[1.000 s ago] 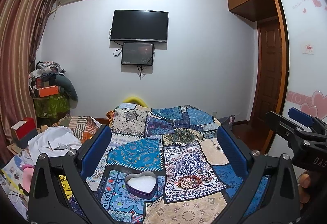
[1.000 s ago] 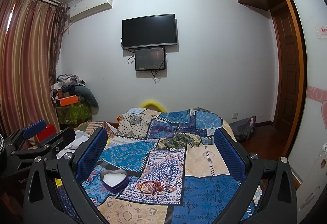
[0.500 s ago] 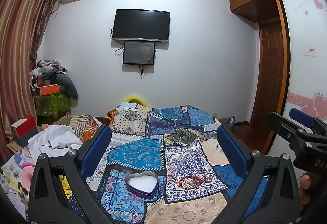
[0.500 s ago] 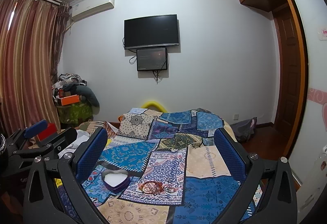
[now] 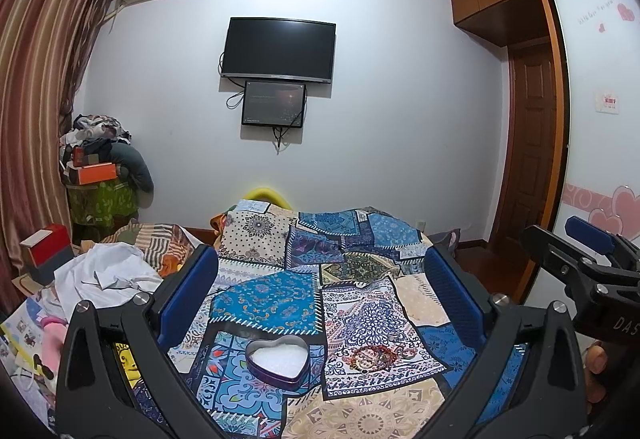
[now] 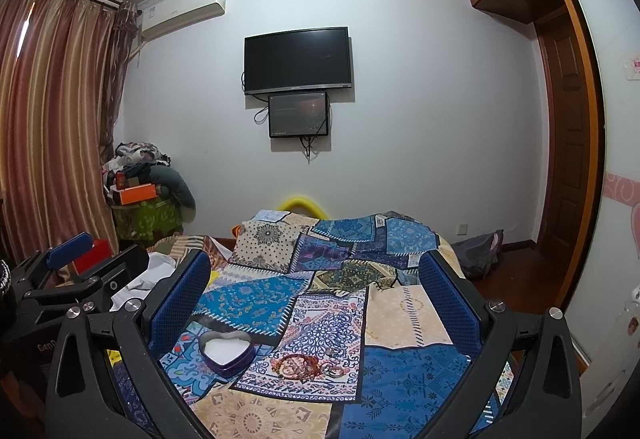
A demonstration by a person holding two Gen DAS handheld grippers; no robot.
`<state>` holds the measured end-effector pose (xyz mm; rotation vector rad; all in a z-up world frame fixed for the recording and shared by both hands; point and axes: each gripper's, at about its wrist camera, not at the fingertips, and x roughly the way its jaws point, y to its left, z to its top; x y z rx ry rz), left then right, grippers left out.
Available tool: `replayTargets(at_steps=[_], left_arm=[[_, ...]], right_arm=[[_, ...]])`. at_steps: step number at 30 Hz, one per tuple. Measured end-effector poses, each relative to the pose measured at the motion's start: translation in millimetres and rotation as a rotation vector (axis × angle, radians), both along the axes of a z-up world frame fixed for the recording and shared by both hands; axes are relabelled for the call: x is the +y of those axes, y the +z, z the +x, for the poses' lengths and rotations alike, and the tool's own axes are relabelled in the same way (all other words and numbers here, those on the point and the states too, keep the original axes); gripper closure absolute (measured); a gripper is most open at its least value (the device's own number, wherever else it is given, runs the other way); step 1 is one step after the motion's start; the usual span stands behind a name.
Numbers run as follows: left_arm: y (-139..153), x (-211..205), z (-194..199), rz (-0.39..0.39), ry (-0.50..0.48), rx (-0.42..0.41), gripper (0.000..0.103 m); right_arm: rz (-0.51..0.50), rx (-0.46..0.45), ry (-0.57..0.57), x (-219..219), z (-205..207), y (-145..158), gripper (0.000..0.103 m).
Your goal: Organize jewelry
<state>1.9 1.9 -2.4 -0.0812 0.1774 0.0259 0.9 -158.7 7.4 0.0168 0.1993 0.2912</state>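
Note:
A purple heart-shaped tin (image 5: 277, 362) with white lining lies open on the patchwork bedspread (image 5: 264, 303); it also shows in the right wrist view (image 6: 226, 353). A small heap of beaded bracelets and rings (image 5: 376, 353) lies just right of it, also in the right wrist view (image 6: 307, 364). My left gripper (image 5: 320, 279) is open and empty, held above and short of the tin. My right gripper (image 6: 314, 279) is open and empty, above the jewelry. Each gripper shows at the edge of the other's view.
White cloth (image 5: 100, 275) and papers lie at the bed's left. A pile of clothes and an orange box (image 5: 98, 173) stand by the curtain. A TV (image 5: 278, 51) hangs on the far wall. A wooden door (image 5: 528, 159) is at right.
Both views have shifted very slightly; the grippers stay open and nothing on the bed has moved.

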Motion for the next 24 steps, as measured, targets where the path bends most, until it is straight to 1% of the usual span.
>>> replayTargets(at_steps=[8,15,20,24], left_arm=[[-5,2,9,-0.008,0.005,0.018,0.0],[-14,4,27,-0.013,0.008,0.054,0.0],[-28,7,53,-0.022,0.012,0.118,0.0],[-46,8,80,-0.026,0.008,0.21,0.0]], right_arm=[[-0.012,0.016,0.003,2,7,-2,0.0],[-0.012,0.052,-0.004,-1,21,-13,0.0],[-0.025,0.097,-0.026,-9,39,-29,0.0],[-0.041,0.165,-0.062,-21,61,-50,0.0]])
